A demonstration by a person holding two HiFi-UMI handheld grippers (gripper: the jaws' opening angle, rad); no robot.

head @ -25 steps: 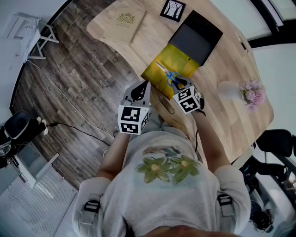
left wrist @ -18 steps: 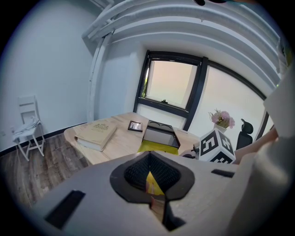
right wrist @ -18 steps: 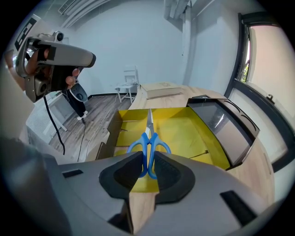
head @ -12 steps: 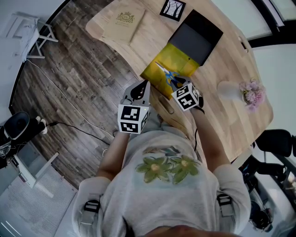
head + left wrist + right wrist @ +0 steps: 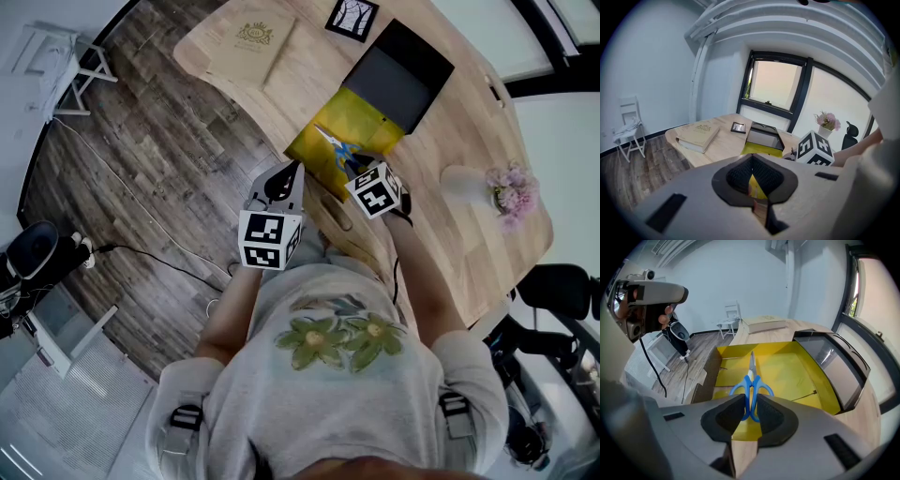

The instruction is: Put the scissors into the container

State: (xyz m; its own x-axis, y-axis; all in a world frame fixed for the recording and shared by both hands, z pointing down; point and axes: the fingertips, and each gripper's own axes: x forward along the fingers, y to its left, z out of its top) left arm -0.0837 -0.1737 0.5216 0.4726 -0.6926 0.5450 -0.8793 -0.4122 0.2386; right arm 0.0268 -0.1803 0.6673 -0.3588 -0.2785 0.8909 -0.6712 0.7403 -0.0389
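Blue-handled scissors (image 5: 751,380) point away from me, and my right gripper (image 5: 749,411) is shut on their handles. They hang over the open yellow container (image 5: 787,366), whose black lid (image 5: 834,362) is folded back on the right. In the head view the scissors (image 5: 337,150) lie above the yellow container (image 5: 323,141), just ahead of the right gripper (image 5: 361,171). My left gripper (image 5: 294,172) hovers at the table's near edge, left of the container. Seen in its own view, the left gripper (image 5: 752,187) is shut on nothing.
A tan book (image 5: 248,45) and a small framed picture (image 5: 350,19) lie at the far end of the wooden table (image 5: 469,244). A white vase of pink flowers (image 5: 506,187) stands to the right. A white chair (image 5: 56,56) and cables are on the floor at left.
My right gripper has moved slightly forward over the yellow container, carrying the scissors with it. The left gripper has stayed in place.
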